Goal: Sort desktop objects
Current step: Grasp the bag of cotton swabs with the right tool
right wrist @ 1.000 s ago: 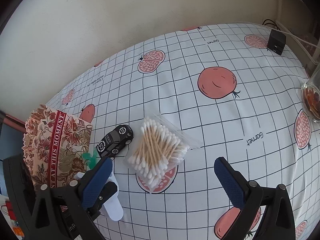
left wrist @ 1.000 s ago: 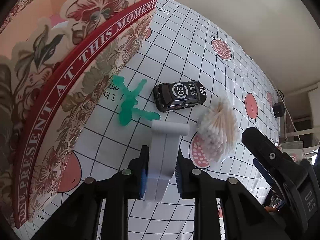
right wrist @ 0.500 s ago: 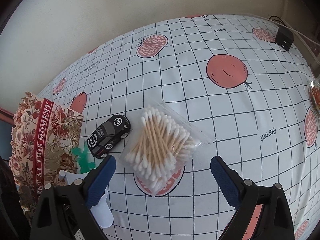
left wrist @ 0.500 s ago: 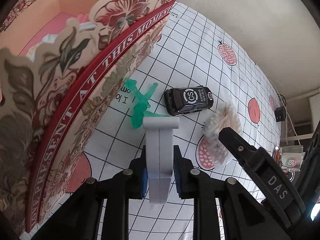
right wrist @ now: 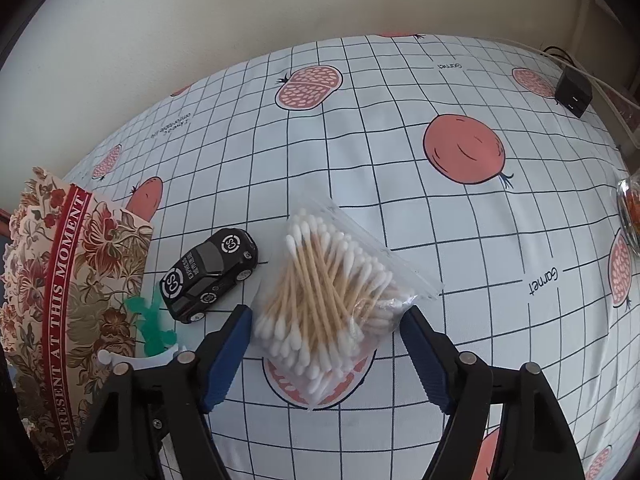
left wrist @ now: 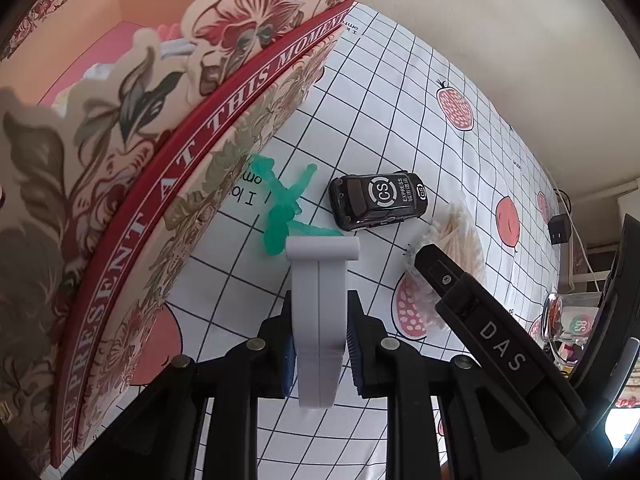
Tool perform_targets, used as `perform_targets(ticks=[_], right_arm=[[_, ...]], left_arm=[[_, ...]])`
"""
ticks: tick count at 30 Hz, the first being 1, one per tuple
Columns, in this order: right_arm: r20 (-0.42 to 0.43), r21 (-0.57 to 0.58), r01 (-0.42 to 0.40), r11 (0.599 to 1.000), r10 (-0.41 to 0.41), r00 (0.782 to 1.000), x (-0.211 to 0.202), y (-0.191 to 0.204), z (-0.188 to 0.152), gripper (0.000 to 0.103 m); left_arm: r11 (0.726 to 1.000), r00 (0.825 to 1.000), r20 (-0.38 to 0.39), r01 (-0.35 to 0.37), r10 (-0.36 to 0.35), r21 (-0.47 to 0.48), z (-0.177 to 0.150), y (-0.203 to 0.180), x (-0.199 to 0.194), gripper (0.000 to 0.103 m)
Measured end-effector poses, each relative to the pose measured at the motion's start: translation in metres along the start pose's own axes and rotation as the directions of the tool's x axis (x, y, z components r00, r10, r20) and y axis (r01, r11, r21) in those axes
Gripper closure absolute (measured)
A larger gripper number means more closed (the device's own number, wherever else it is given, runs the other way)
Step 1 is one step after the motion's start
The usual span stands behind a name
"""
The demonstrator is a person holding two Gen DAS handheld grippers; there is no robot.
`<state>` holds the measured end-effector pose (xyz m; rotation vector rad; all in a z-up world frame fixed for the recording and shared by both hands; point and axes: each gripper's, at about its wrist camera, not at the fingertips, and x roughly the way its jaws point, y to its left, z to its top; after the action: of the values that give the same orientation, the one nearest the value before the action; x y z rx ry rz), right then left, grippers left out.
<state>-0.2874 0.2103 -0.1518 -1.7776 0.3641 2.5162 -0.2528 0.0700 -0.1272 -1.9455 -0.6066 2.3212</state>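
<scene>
My left gripper (left wrist: 320, 332) is shut on a pale grey T-shaped plastic piece (left wrist: 320, 280), held above the checked tablecloth beside the floral gift box (left wrist: 120, 200). A green plastic figure (left wrist: 286, 204) and a black toy car (left wrist: 378, 200) lie just beyond it. My right gripper (right wrist: 326, 316) hangs low over a clear bag of cotton swabs (right wrist: 324, 300). Its jaws are closing with the bag between the blue pads (right wrist: 226, 356), which stand at the bag's edges without squeezing it. The car (right wrist: 210, 272) sits left of the bag.
The open floral box (right wrist: 60, 260) stands at the left table edge with pale items inside. A black power adapter (right wrist: 573, 92) with a cable lies at the far right. A glass jar (right wrist: 630, 212) stands at the right edge. A wall backs the table.
My right gripper has come down and closer to the swab bag, and its jaws have narrowed around it. The left gripper keeps its grip on the grey piece.
</scene>
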Motion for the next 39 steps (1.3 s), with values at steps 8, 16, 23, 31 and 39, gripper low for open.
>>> perform_targets(ticks=[8,16,23,31,39], right_arm=[[0.017,-0.004,0.016,1.0,-0.016,1.0,-0.003,-0.004,0.0,0.042],[0.03,0.015,0.008,1.0,-0.009,1.0,-0.008,-0.01,-0.001,0.049],[0.046,0.092,-0.036,0.995,0.032,0.998,-0.014,-0.017,-0.005,0.053],[0.061,0.176,-0.071,0.982,0.061,0.996,-0.022,-0.026,-0.014,0.055],[0.091,0.205,-0.056,0.977,0.038,0.995,-0.043,-0.03,-0.029,0.055]], left_arm=[[1.0,1.0,-0.001,0.0,0.0,0.004,-0.002,-0.001,0.0,0.08],[1.0,1.0,-0.008,0.008,-0.008,0.009,-0.003,-0.002,0.001,0.08],[0.999,1.0,-0.008,0.025,-0.025,0.021,-0.002,-0.002,0.001,0.08],[0.998,0.999,-0.002,0.045,-0.045,0.052,0.0,-0.003,0.002,0.08],[0.994,0.998,-0.002,0.066,-0.066,0.089,0.002,-0.004,0.004,0.08]])
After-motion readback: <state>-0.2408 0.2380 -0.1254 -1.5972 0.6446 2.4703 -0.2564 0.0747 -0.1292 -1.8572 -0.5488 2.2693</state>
